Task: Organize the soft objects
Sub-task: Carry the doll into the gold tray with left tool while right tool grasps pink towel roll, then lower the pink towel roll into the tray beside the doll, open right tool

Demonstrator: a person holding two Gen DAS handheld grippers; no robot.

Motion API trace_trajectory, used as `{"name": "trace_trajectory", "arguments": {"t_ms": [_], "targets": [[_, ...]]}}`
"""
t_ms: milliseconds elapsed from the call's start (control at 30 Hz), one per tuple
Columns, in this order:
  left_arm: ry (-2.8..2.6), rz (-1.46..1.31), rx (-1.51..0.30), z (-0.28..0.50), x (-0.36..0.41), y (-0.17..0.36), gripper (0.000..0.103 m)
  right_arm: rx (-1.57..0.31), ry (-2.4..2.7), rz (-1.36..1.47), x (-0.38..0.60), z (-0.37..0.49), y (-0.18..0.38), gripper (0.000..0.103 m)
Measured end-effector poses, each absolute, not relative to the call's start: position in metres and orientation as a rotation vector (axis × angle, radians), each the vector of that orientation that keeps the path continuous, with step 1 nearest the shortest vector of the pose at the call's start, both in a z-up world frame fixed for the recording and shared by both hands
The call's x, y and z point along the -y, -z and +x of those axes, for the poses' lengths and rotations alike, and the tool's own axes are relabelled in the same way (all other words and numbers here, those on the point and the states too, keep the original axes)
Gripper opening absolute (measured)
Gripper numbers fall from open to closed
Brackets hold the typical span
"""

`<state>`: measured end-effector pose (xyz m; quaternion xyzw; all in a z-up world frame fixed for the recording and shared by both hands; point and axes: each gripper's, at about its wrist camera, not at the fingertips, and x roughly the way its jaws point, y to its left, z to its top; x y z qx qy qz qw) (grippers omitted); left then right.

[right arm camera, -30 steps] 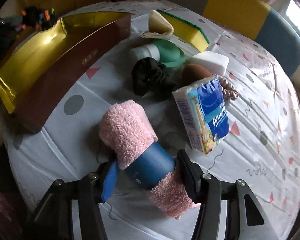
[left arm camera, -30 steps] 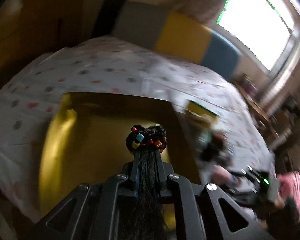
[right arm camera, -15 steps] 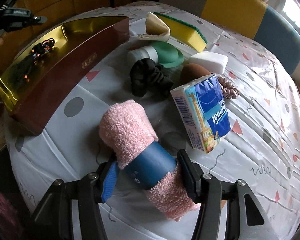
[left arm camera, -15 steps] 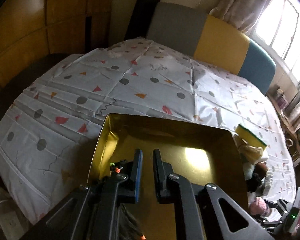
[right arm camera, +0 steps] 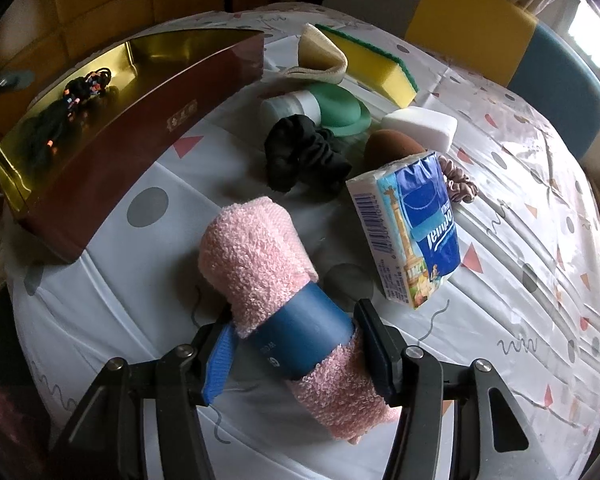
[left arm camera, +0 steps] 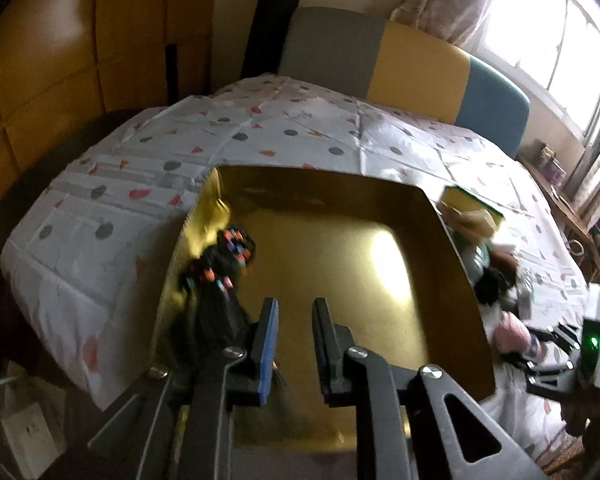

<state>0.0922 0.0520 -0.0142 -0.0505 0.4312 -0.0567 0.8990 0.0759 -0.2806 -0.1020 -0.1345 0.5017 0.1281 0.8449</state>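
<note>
A black braided hairpiece with coloured beads point(left arm camera: 220, 264) lies along the left inside wall of the gold-lined box point(left arm camera: 340, 216). It also shows in the box point(right arm camera: 172, 76) as the hairpiece point(right arm camera: 76, 92) in the right wrist view. My left gripper point(left arm camera: 294, 320) hovers over the box floor, its jaws opening with nothing between them. My right gripper point(right arm camera: 296, 336) is shut on a rolled pink towel point(right arm camera: 256, 248) with a blue band, low over the tablecloth.
On the patterned tablecloth point(right arm camera: 520, 240) lie a tissue pack point(right arm camera: 412, 236), a black scrunchie point(right arm camera: 304, 156), a pink scrunchie point(right arm camera: 458, 184), a brown sponge point(right arm camera: 392, 146), a white block point(right arm camera: 420, 126), a green lid point(right arm camera: 340, 108), a yellow sponge point(right arm camera: 376, 64). Chairs point(left arm camera: 416, 64) stand behind.
My left gripper let go of the beaded hairpiece, which now lies in the box at the left wall. The left jaws have parted and pulled back. The right gripper and towel stayed put.
</note>
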Motion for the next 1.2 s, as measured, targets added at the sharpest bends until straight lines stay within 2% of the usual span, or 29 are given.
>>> {"name": "trace_trajectory", "arguments": {"t_ms": [400,633,967,1200], "targets": [[0.113,-0.042,-0.833,0.045,-0.029,0.003,0.023,-1.062,-0.217,-0.268,0.278,0.075,0.103,0.057],[0.115,-0.048,-0.817,0.038,-0.031,0.002,0.027,-1.076,-0.132,-0.244,0.271,0.074,0.101,0.053],[0.076,-0.062,-0.829,0.034,-0.043,0.009,0.028,-1.102,-0.082,-0.120,0.264,0.071,0.096,0.052],[0.068,-0.077,-0.829,0.031,-0.053,0.012,0.028,-1.066,-0.105,0.072,0.269,0.065,0.074,0.051]]}}
